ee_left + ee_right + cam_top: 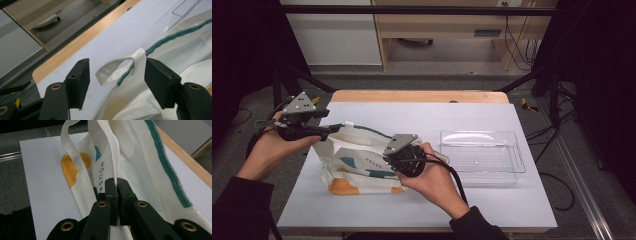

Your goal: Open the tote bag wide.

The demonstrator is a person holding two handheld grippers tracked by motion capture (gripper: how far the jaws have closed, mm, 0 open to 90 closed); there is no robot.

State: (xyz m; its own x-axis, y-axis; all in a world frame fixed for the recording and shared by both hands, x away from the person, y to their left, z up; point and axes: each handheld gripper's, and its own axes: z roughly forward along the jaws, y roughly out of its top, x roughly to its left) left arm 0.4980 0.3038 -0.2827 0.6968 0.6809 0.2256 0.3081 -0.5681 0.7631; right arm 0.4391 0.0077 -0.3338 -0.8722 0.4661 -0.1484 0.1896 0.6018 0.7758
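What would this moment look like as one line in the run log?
left gripper: open around bag loop | right gripper: shut on bag zipper edge | clear tray: right of bag

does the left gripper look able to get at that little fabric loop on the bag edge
Probably yes. The fabric loop sits in the gap of the left gripper, whose jaws stand open on either side with nothing between them and it.

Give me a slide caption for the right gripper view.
Right gripper pinched shut on the zipper edge of a cream fabric bag with orange and teal print.
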